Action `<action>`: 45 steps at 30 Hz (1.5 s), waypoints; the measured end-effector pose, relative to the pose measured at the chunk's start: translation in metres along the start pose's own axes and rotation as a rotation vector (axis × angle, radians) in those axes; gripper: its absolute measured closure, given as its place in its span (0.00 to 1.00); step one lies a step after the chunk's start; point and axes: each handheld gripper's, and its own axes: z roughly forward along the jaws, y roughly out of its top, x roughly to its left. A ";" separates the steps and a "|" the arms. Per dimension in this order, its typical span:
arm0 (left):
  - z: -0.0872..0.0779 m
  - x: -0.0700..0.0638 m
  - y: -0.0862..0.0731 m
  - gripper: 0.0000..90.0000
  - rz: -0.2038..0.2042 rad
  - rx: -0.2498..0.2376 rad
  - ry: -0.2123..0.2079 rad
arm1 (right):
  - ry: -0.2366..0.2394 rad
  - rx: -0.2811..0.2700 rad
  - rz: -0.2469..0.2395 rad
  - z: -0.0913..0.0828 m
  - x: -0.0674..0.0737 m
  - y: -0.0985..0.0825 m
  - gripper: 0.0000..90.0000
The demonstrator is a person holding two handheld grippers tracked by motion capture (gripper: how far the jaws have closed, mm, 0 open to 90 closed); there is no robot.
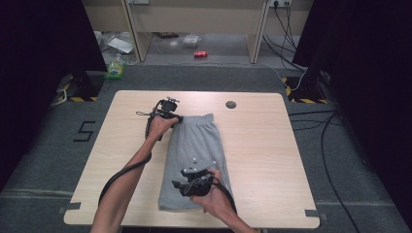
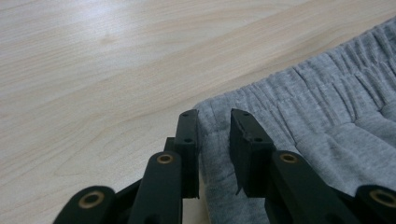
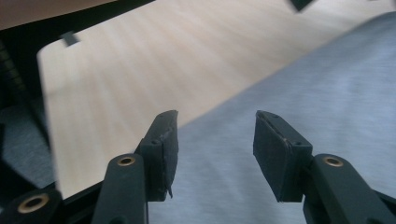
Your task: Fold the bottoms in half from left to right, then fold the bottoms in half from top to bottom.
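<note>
Folded grey sweat shorts [image 1: 195, 160] lie on the wooden surface [image 1: 262, 155]. The left gripper [image 2: 215, 122] has its jaws clenched on the waistband corner [image 2: 212, 140]. The right gripper [image 3: 215, 122] has its jaws released, nothing between them, with the shorts' fabric just beneath and beyond them.

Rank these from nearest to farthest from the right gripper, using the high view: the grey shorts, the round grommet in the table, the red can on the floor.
From the right gripper:
1. Grey shorts: directly beneath it, at the table's middle.
2. Round grommet: near the table's far edge, right of the waistband.
3. Red can: on the floor beyond the table.
</note>
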 end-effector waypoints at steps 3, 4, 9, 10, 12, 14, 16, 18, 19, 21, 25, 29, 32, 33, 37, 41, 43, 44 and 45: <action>0.000 -0.001 0.000 0.81 -0.001 0.001 0.004 | -0.043 -0.001 0.013 -0.001 -0.015 0.001 0.56; 0.000 -0.001 0.000 0.81 -0.003 0.000 0.004 | -0.054 0.000 0.016 -0.001 -0.020 0.000 0.56; 0.002 0.002 -0.001 0.82 -0.017 0.000 -0.011 | -0.104 0.009 0.047 0.003 -0.042 0.002 0.57; 0.002 0.002 -0.001 0.82 -0.014 0.001 -0.010 | -0.107 0.013 0.049 0.005 -0.045 0.003 0.57; 0.002 0.002 -0.001 0.82 -0.016 0.000 -0.014 | -0.113 0.019 0.054 0.009 -0.051 0.003 0.57; 0.003 0.002 -0.001 0.82 -0.019 0.000 -0.013 | -0.118 0.028 0.063 0.013 -0.059 0.005 0.57; 0.003 0.002 -0.001 0.82 -0.018 0.001 -0.011 | -0.124 0.032 0.074 0.015 -0.064 0.007 0.57; 0.003 0.002 -0.001 0.82 -0.019 0.002 -0.011 | -0.126 0.034 0.075 0.016 -0.068 0.008 0.57; 0.003 0.001 -0.001 0.82 -0.019 0.001 -0.009 | -0.137 0.038 0.084 0.017 -0.076 0.009 0.57; 0.003 0.000 -0.001 0.82 -0.014 0.002 -0.004 | -0.151 0.040 0.086 0.017 -0.085 0.010 0.57; 0.003 0.000 -0.001 0.82 -0.017 0.004 -0.001 | -0.177 0.035 0.104 0.014 -0.100 0.012 0.57; 0.003 0.000 -0.001 0.82 -0.019 0.001 -0.001 | -0.199 0.030 0.122 0.011 -0.113 0.015 0.57; 0.004 0.001 -0.002 0.82 -0.022 -0.003 -0.004 | -0.214 0.023 0.138 0.008 -0.122 0.018 0.57; 0.004 0.001 -0.002 0.82 -0.023 -0.003 -0.006 | -0.221 0.020 0.141 0.007 -0.125 0.019 0.57; 0.004 0.001 -0.002 0.82 -0.023 0.000 -0.010 | -0.244 0.019 0.162 0.006 -0.140 0.024 0.57; 0.004 0.002 -0.002 0.82 -0.025 -0.001 -0.011 | -0.273 0.013 0.180 0.005 -0.154 0.027 0.56; 0.004 0.001 -0.002 0.82 -0.024 0.001 -0.010 | -0.286 0.017 0.180 0.005 -0.163 0.030 0.56; 0.004 0.001 -0.001 0.82 -0.023 0.002 -0.009 | -0.293 0.021 0.181 0.004 -0.165 0.031 0.56; 0.004 0.001 -0.001 0.82 -0.022 0.004 -0.008 | -0.299 0.021 0.176 0.004 -0.169 0.033 0.56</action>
